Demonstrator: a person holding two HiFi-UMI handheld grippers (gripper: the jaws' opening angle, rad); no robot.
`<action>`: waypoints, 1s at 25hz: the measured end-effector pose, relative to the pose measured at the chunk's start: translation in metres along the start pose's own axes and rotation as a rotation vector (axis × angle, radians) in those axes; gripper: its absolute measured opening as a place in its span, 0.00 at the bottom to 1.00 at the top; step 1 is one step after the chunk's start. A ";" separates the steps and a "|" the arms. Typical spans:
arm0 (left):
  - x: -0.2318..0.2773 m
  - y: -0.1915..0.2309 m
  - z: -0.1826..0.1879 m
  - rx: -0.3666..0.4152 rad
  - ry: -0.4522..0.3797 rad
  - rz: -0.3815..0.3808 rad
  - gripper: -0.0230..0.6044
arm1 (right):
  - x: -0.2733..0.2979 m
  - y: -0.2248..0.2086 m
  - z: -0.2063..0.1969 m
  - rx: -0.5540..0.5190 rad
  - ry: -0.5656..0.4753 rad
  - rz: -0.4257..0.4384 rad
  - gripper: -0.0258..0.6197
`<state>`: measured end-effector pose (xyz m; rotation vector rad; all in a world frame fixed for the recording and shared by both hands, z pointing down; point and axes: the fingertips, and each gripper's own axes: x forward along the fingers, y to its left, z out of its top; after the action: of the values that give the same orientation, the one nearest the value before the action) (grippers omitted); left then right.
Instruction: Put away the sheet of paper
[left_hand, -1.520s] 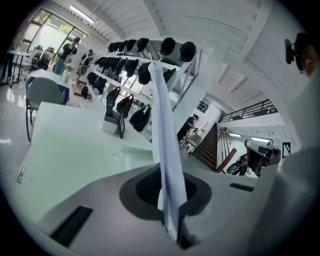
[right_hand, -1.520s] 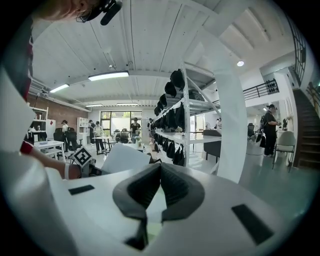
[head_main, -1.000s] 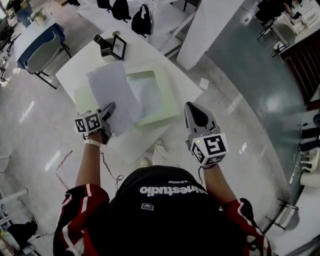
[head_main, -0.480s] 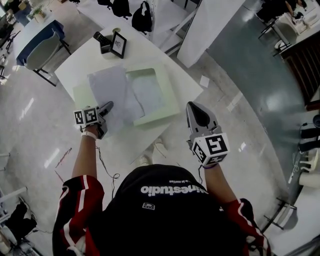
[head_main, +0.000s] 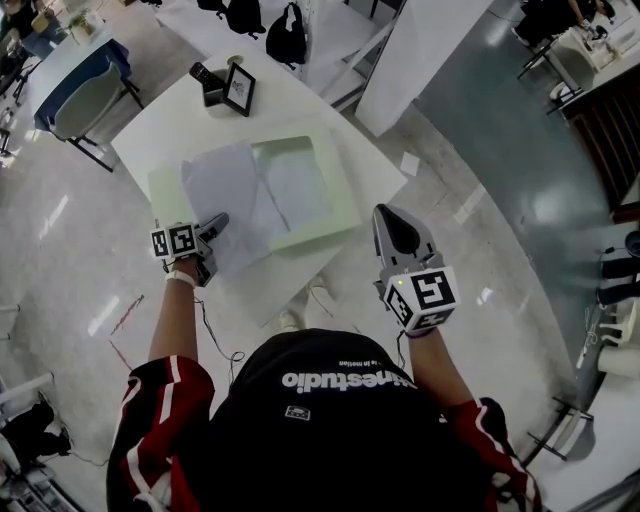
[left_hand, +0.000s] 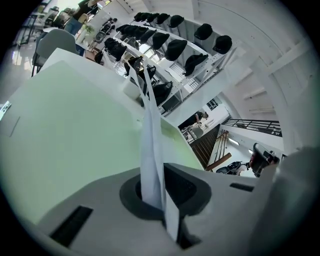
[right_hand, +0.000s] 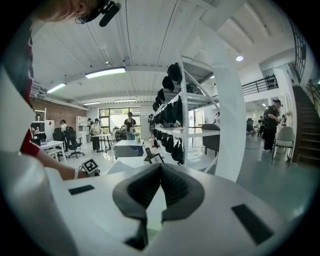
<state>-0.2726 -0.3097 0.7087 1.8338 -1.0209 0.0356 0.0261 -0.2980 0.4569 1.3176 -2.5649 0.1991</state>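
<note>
A white sheet of paper (head_main: 225, 195) lies slanted over the left half of an open pale green folder (head_main: 335, 205) on the white table (head_main: 160, 125). My left gripper (head_main: 218, 221) is shut on the sheet's near edge. In the left gripper view the sheet (left_hand: 150, 145) stands edge-on, pinched between the dark pads of the left gripper (left_hand: 161, 192), with the green folder (left_hand: 65, 130) behind it. My right gripper (head_main: 392, 215) hovers off the table's near right edge, shut and holding nothing. In the right gripper view the pads of the right gripper (right_hand: 159, 172) meet with nothing between them.
A small picture frame (head_main: 237, 92) and a dark object (head_main: 207, 82) stand at the table's far corner. A chair (head_main: 85, 105) is off to the far left, a white pillar (head_main: 420, 60) to the far right. A scrap of paper (head_main: 408, 165) lies on the floor.
My left gripper has come down with the sheet, which now lies lower and flatter over the folder. The right gripper has stayed where it was.
</note>
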 end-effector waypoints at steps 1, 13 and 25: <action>0.000 0.000 -0.002 -0.008 -0.003 -0.003 0.04 | 0.000 0.001 0.000 0.000 0.000 0.001 0.03; -0.003 0.014 -0.012 -0.101 -0.025 0.006 0.04 | -0.004 0.006 0.000 -0.002 -0.006 -0.008 0.03; 0.021 -0.003 0.002 -0.064 0.046 -0.025 0.04 | -0.009 0.001 0.002 -0.001 -0.007 -0.016 0.03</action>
<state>-0.2581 -0.3240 0.7152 1.7792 -0.9566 0.0291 0.0299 -0.2908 0.4523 1.3399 -2.5594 0.1912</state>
